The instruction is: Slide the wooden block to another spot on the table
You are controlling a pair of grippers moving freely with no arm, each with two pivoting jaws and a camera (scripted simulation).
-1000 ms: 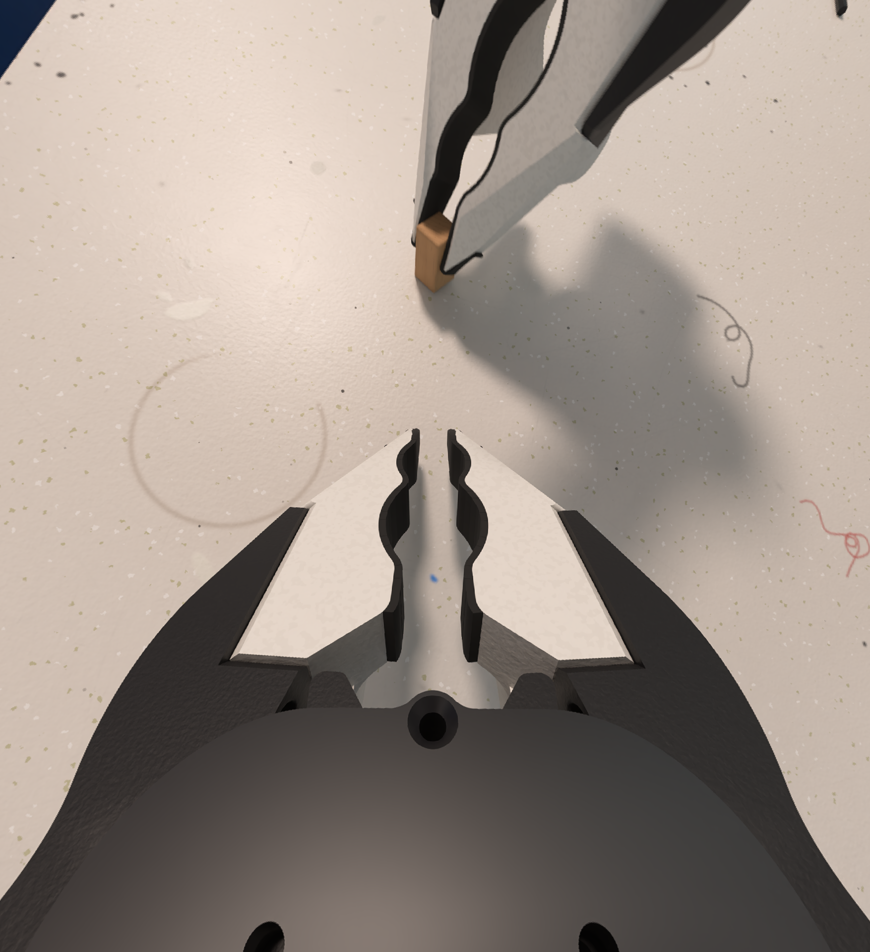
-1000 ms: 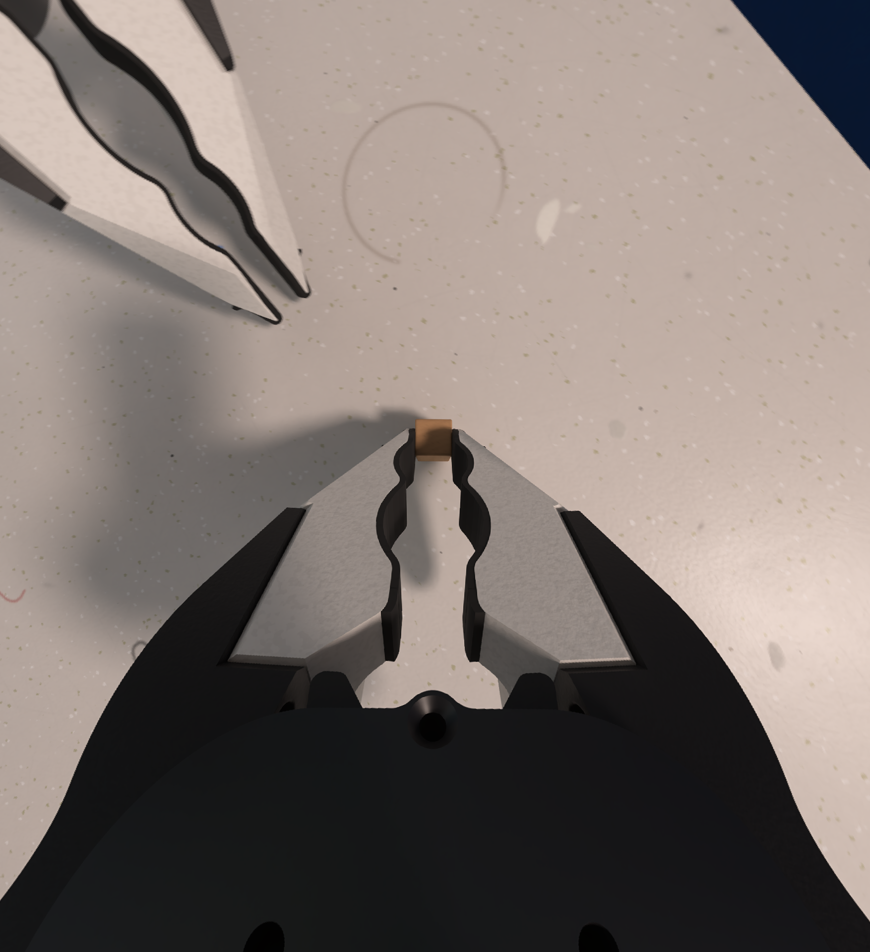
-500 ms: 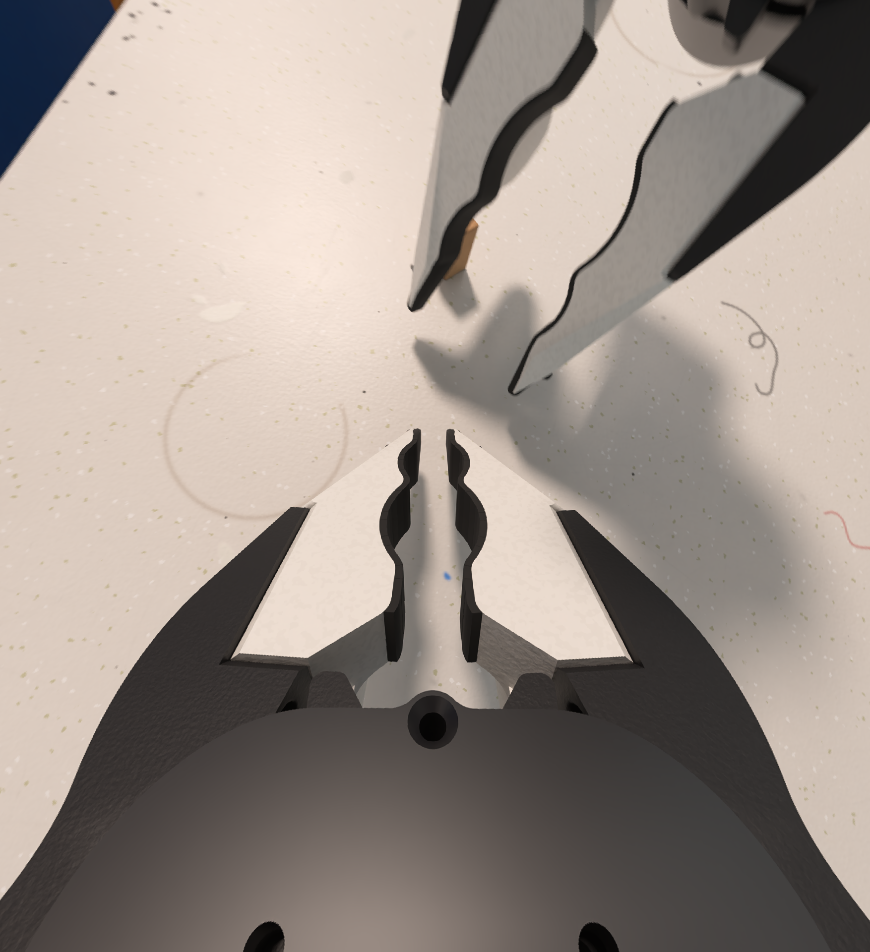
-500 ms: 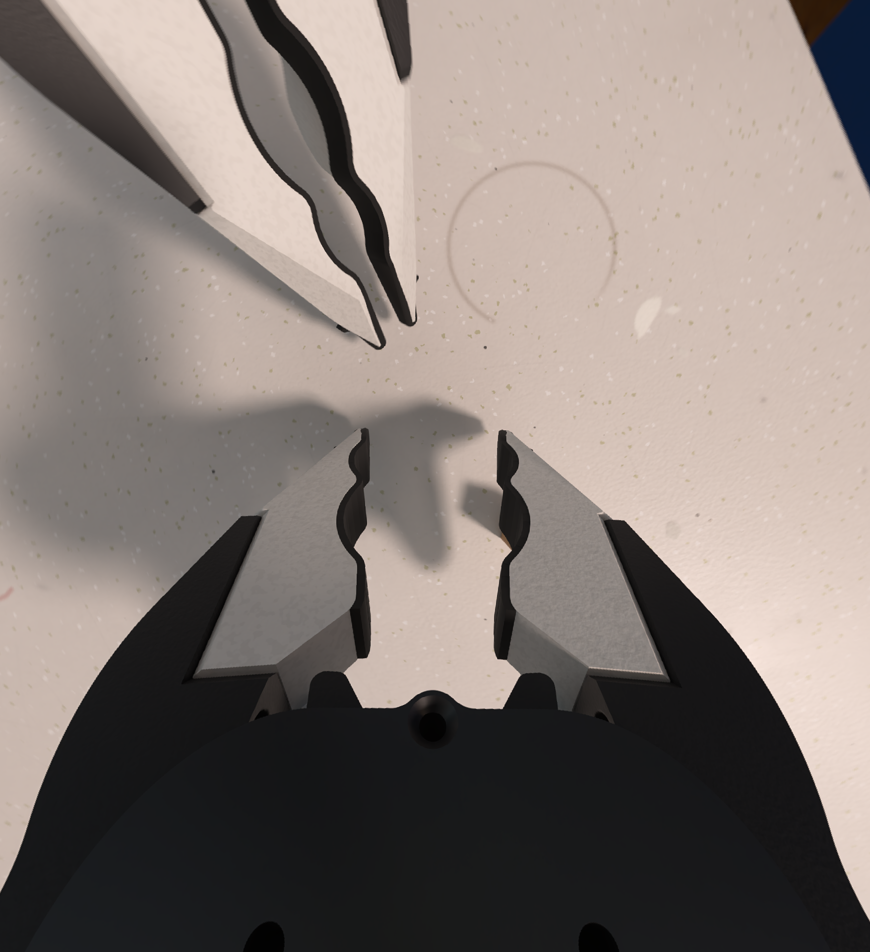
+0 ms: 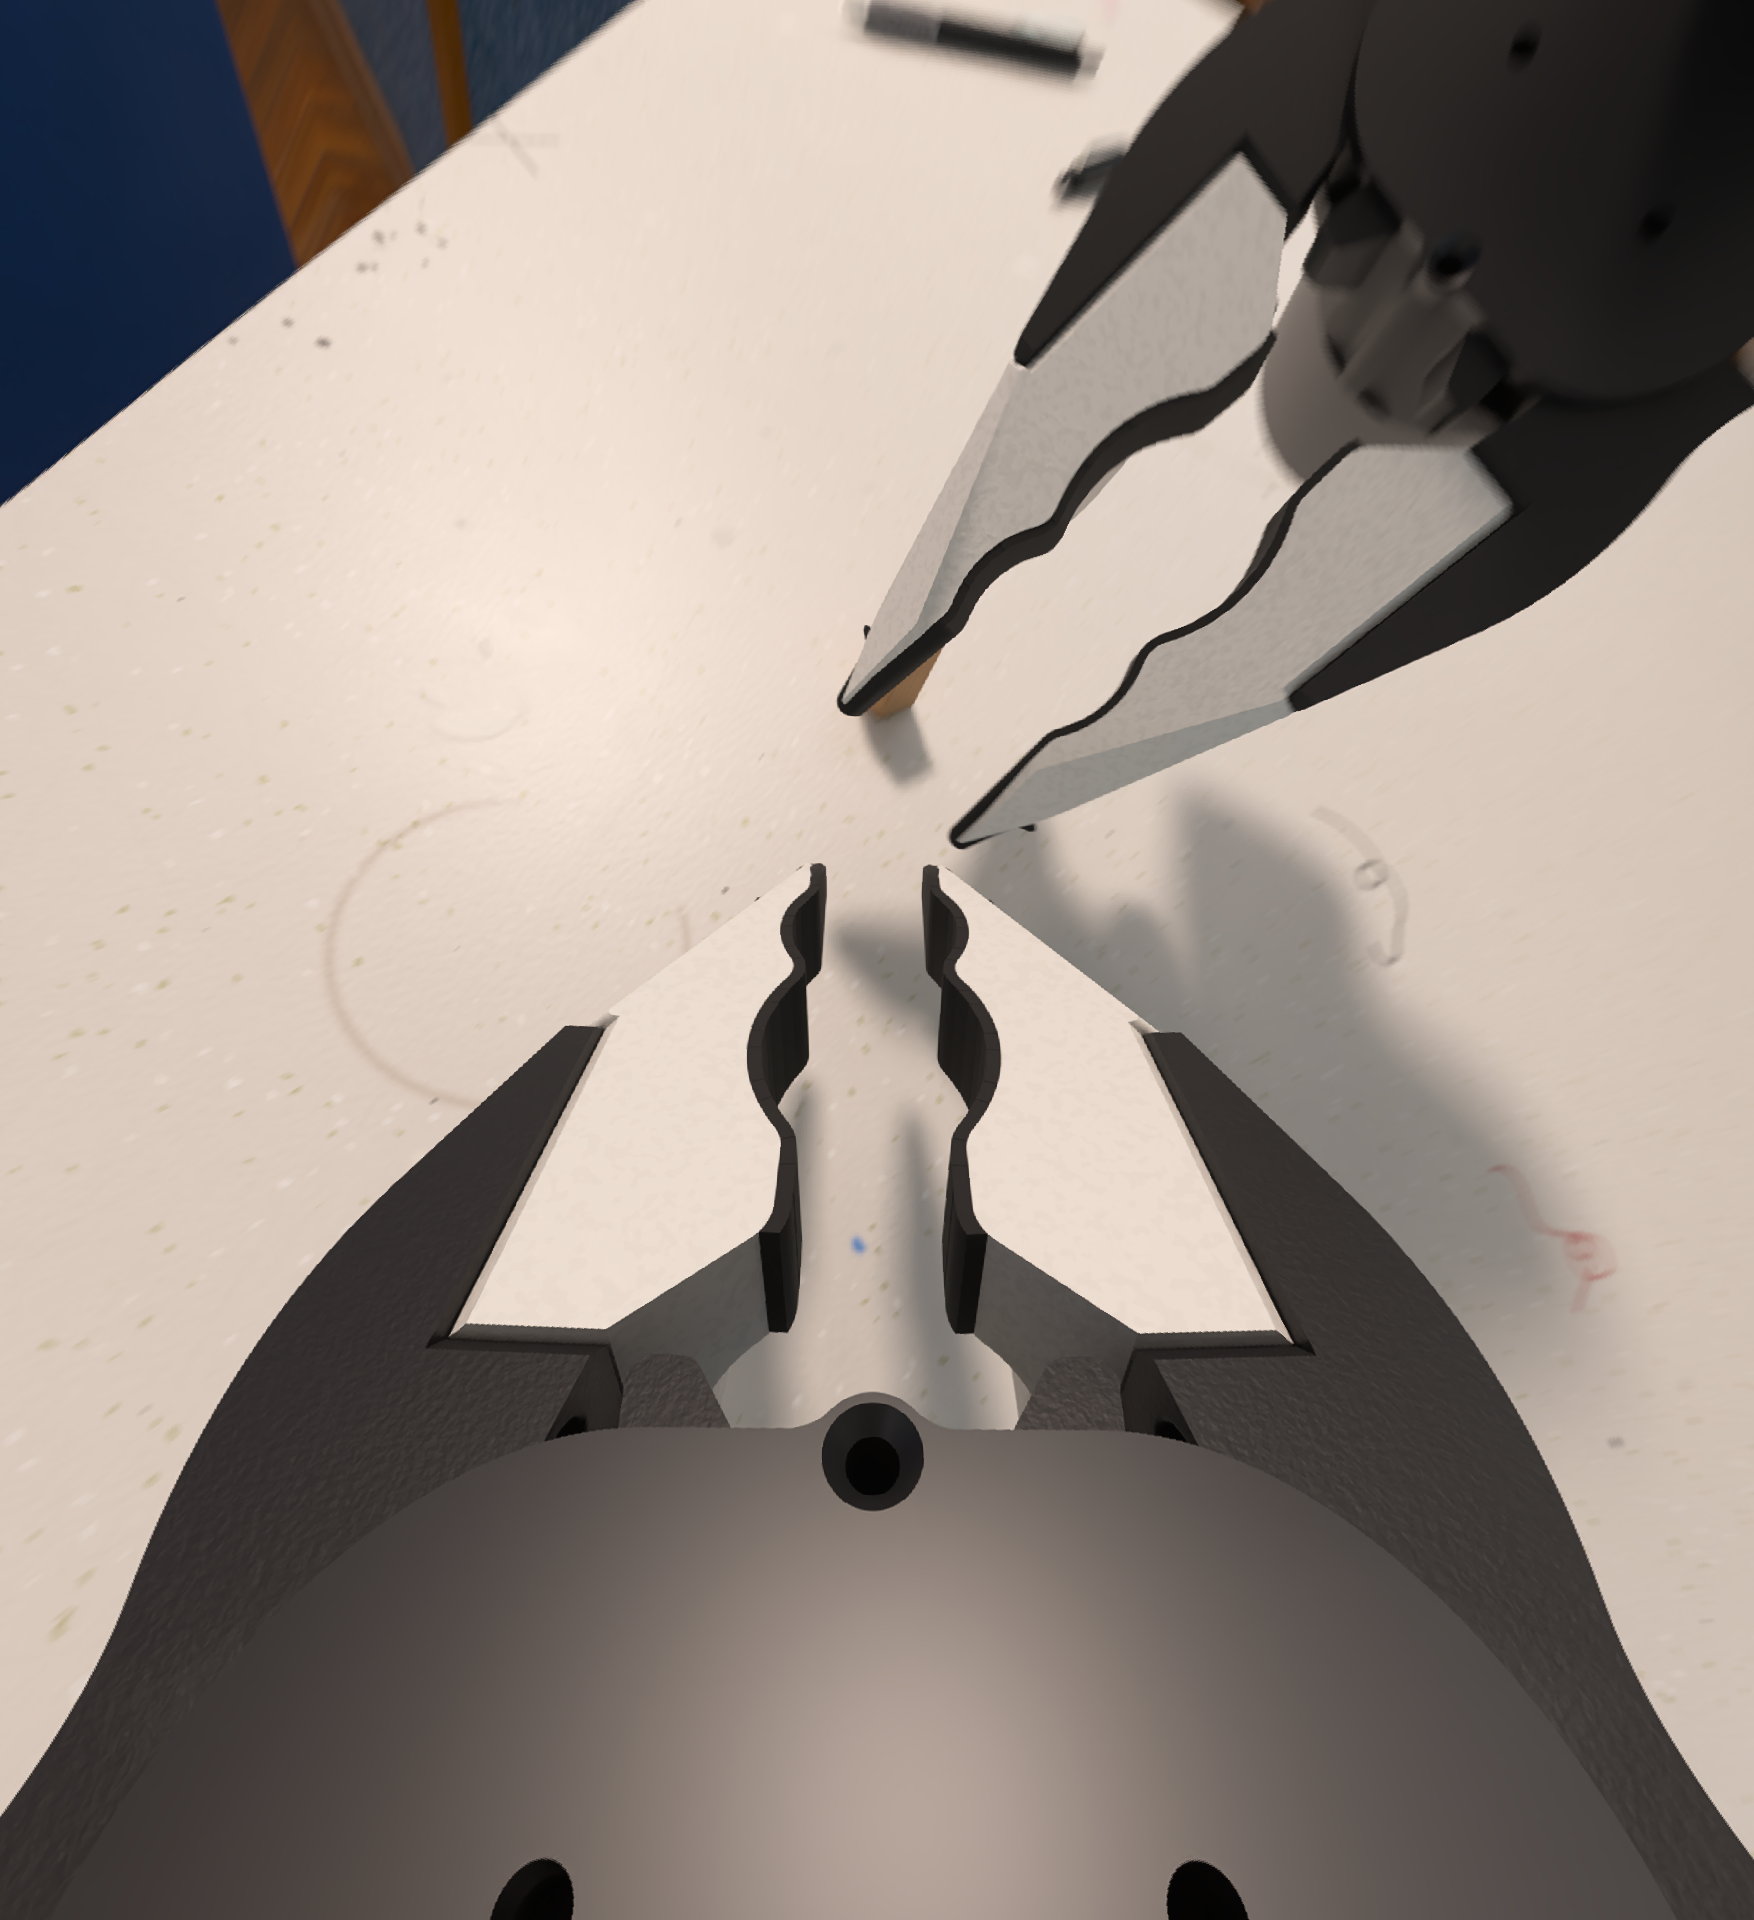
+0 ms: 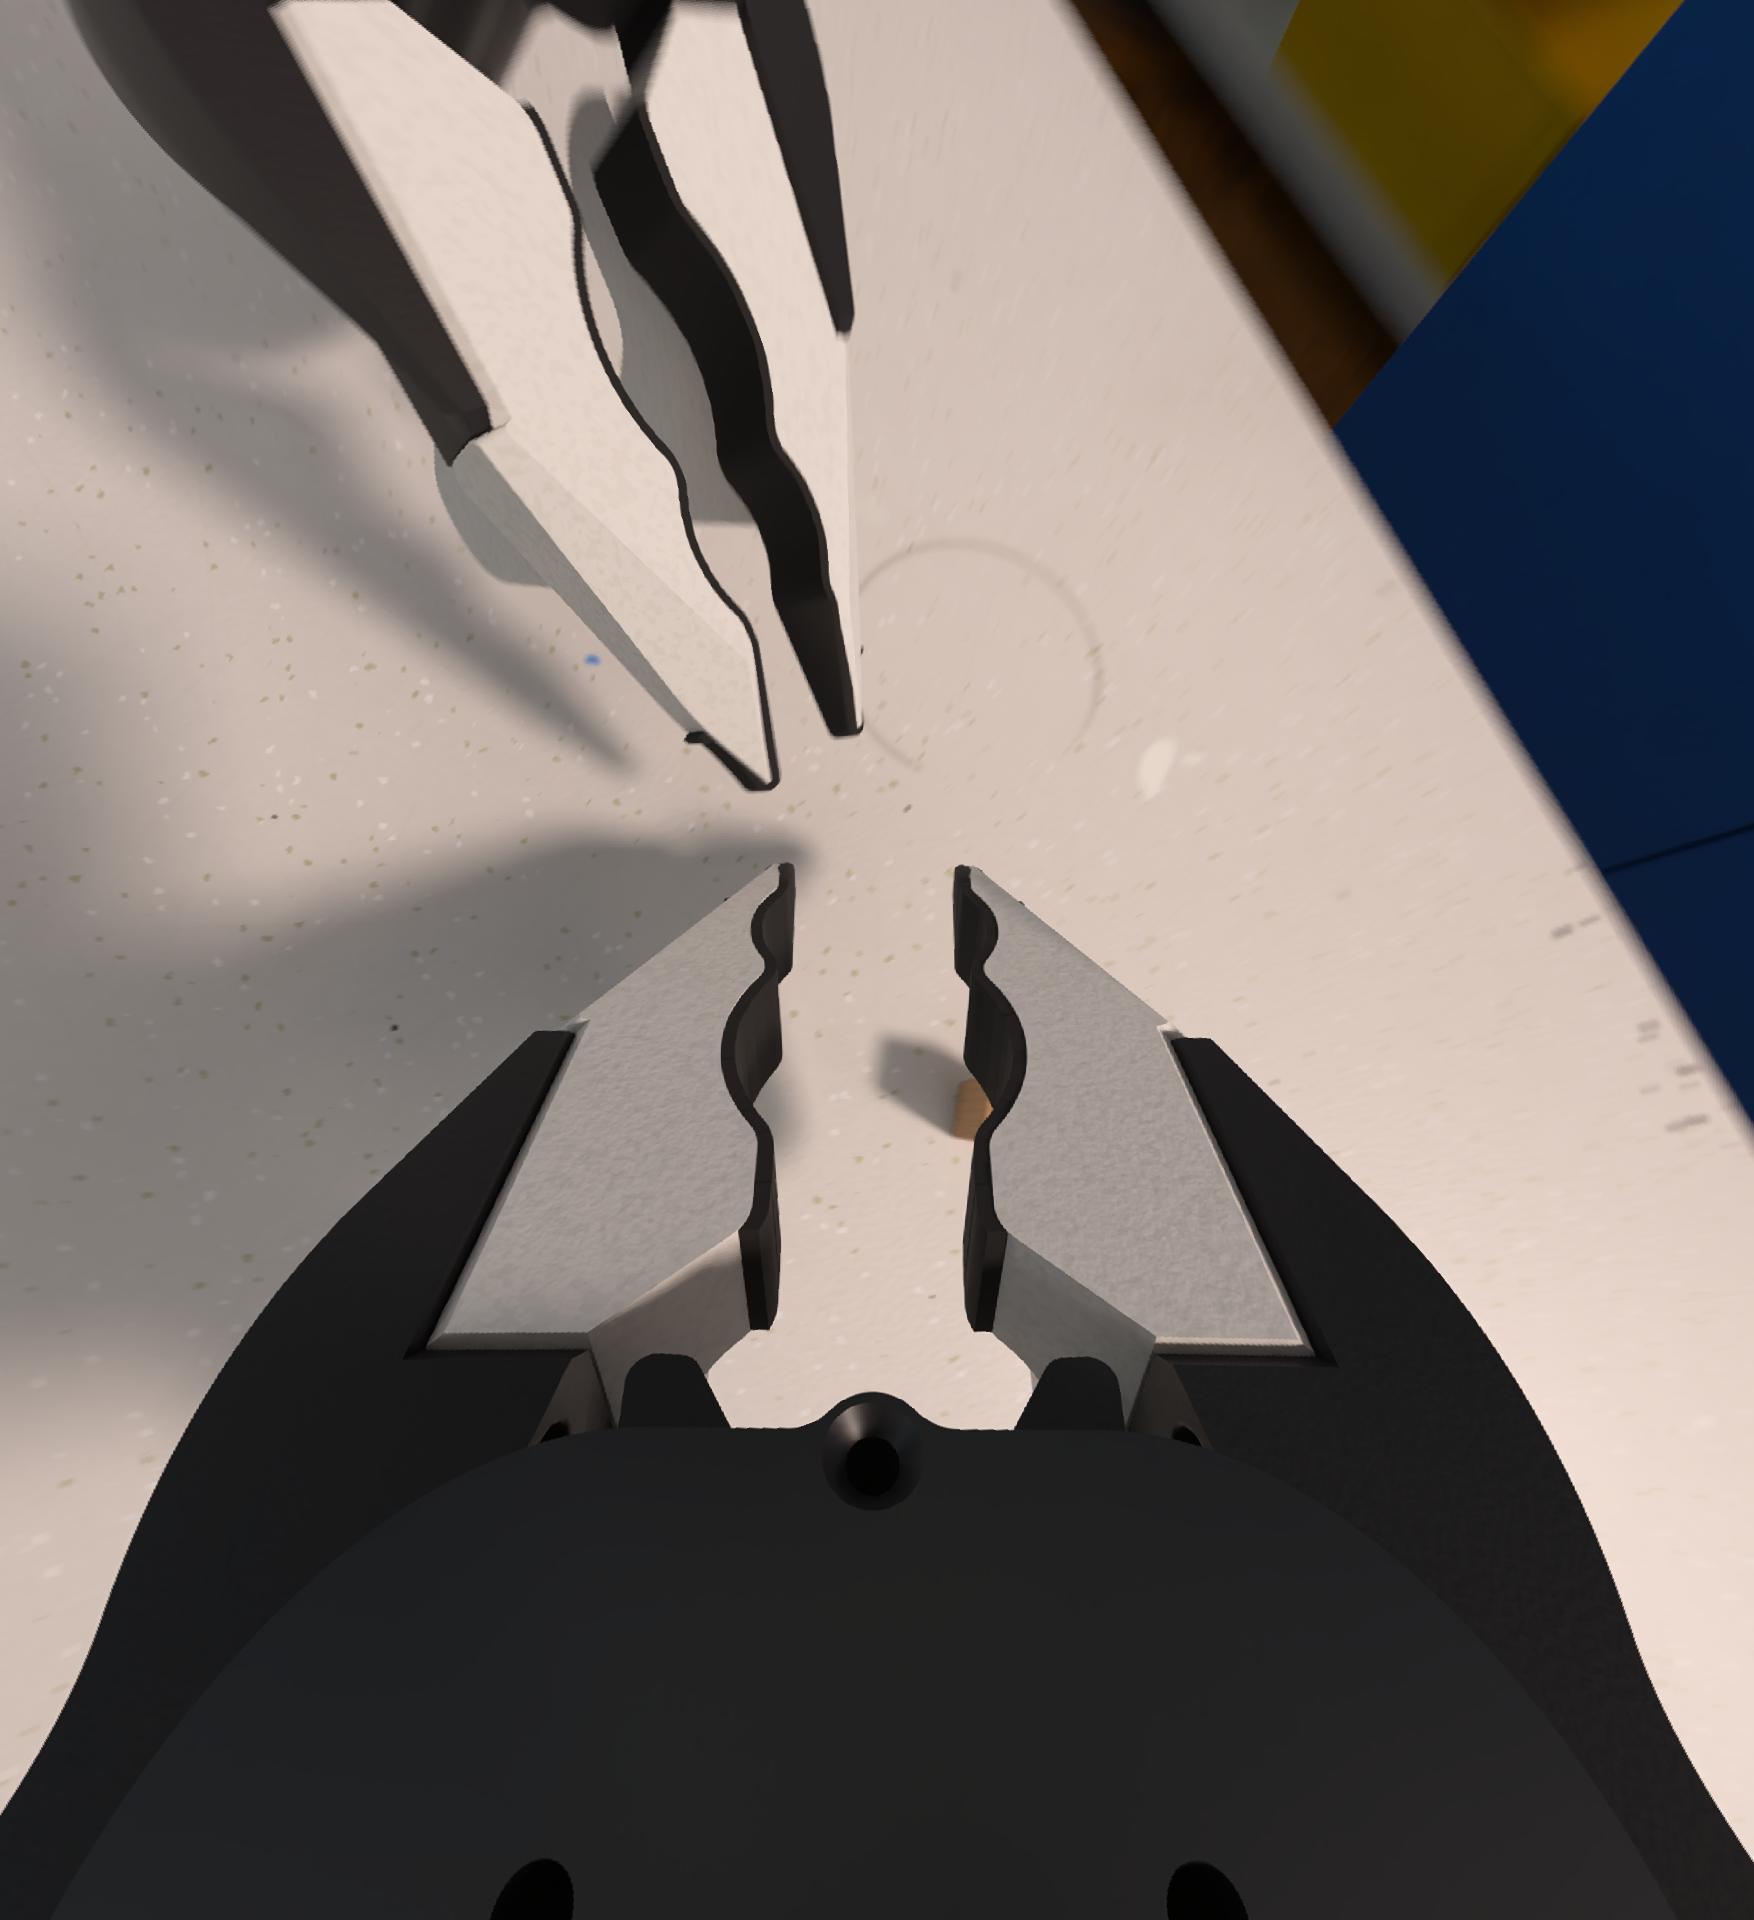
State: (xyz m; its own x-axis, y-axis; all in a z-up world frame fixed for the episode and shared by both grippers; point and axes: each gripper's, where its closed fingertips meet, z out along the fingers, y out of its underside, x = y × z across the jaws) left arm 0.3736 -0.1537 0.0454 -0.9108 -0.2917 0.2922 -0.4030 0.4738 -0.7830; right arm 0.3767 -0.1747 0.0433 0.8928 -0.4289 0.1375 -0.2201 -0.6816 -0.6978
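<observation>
While the small tan wooden block (image 6: 968, 1108) sits free by the parted, empty right gripper (image 5: 904, 764), lift clear; left gripper (image 5: 873, 878) narrow, empty.

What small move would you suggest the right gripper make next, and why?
Probably lift the right gripper straight up and away. Its jaws stand open, and the wooden block sits free on the table beside one finger, so any sideways drift could nudge it.
</observation>
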